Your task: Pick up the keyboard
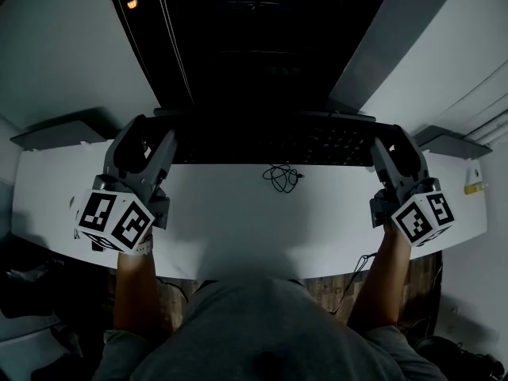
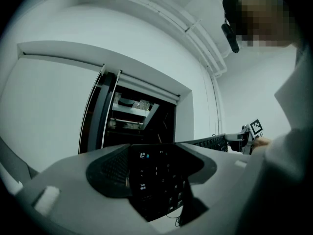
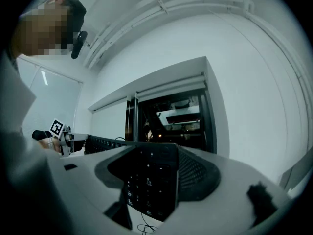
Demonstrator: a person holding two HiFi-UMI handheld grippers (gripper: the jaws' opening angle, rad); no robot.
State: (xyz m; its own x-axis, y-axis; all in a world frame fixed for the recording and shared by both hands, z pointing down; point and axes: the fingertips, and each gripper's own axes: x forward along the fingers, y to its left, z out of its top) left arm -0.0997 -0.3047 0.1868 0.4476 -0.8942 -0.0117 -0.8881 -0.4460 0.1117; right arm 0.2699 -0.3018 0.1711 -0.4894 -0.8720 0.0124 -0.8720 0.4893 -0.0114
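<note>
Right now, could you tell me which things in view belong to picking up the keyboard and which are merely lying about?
Part of the job:
- keyboard
- left gripper, on its left end
- right gripper, on its right end

Just lying about:
- coiled cable on the table
- small yellow item

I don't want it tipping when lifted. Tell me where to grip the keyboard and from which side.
Grip the keyboard at its two short ends: left gripper from its left, right gripper from its right, jaws across the front and back edges. It is long, flat and lies crosswise, so a one-ended hold would likely tip it.
</note>
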